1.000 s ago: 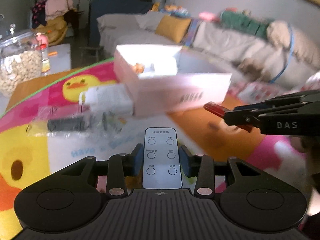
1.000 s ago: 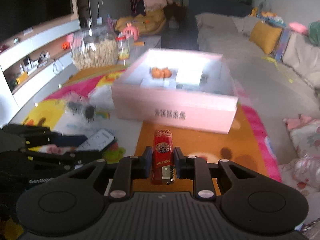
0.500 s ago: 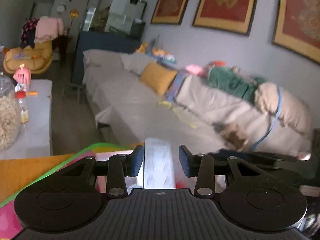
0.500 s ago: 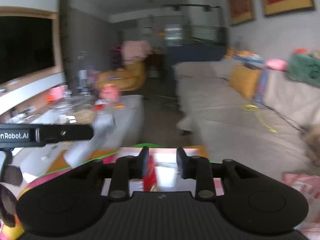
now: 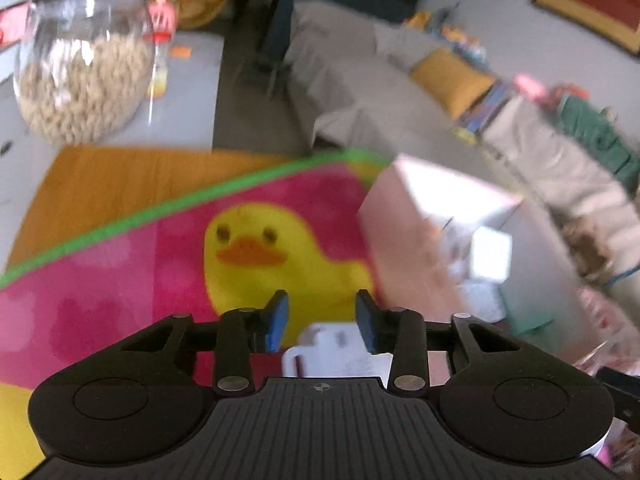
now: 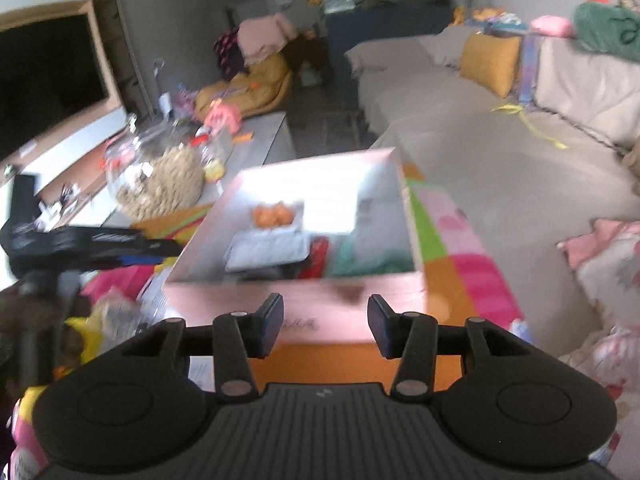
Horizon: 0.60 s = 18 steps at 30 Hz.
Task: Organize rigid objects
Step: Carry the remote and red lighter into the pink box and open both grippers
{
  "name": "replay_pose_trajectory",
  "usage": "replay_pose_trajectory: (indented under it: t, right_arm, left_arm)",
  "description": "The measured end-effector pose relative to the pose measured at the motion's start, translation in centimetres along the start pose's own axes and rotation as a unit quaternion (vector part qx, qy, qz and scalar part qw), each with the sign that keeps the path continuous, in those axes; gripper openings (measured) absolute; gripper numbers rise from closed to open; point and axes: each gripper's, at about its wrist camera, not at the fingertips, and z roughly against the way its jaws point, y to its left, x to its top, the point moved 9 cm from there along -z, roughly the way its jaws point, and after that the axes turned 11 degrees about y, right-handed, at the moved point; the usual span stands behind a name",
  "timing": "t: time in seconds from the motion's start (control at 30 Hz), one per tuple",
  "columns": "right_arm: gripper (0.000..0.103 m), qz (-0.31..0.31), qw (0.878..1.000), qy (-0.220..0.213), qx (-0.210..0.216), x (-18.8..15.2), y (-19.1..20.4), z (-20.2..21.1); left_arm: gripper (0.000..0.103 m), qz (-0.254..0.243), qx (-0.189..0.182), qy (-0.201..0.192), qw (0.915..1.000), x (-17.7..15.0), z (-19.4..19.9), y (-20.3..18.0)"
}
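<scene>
A pink box (image 6: 296, 300) stands on the duck mat; it also shows in the left wrist view (image 5: 404, 256). Inside it lie a grey remote (image 6: 268, 250), a red lighter (image 6: 318, 254), an orange item (image 6: 272, 214), a white card and something green. My right gripper (image 6: 325, 330) is open and empty, just in front of the box's near wall. My left gripper (image 5: 322, 322) is open and empty over the mat (image 5: 160, 264), left of the box, above a white packet (image 5: 332, 350). It shows as a dark arm in the right wrist view (image 6: 92, 244).
A glass jar of nuts (image 5: 80, 72) stands on a grey table beyond the mat's far left. A plastic bag (image 6: 120, 312) lies left of the box. A sofa (image 6: 500, 128) with a yellow cushion runs along the right.
Both grippers were shut, the left on the remote and the right on the red lighter. Both swung up, came down and opened; remote and lighter now lie in the box.
</scene>
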Motion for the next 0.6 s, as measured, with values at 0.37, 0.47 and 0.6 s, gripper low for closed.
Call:
replay_pose_trajectory:
  t: [0.37, 0.47, 0.6]
  right_arm:
    - [0.05, 0.103, 0.988, 0.064, 0.099, -4.0, 7.3, -0.8]
    - [0.057, 0.147, 0.976, 0.093, 0.131, -5.3, 10.6, -1.6]
    - [0.065, 0.166, 0.972, 0.099, 0.13, -5.0, 14.0, -2.5]
  left_arm:
    - [0.026, -0.128, -0.06, 0.044, 0.989, -8.1, 3.6, -2.3]
    - [0.026, -0.093, -0.061, 0.004, 0.9938, -9.2, 7.1, -1.5]
    - [0.027, -0.003, -0.009, -0.083, 0.9965, -9.2, 12.9, 2.3]
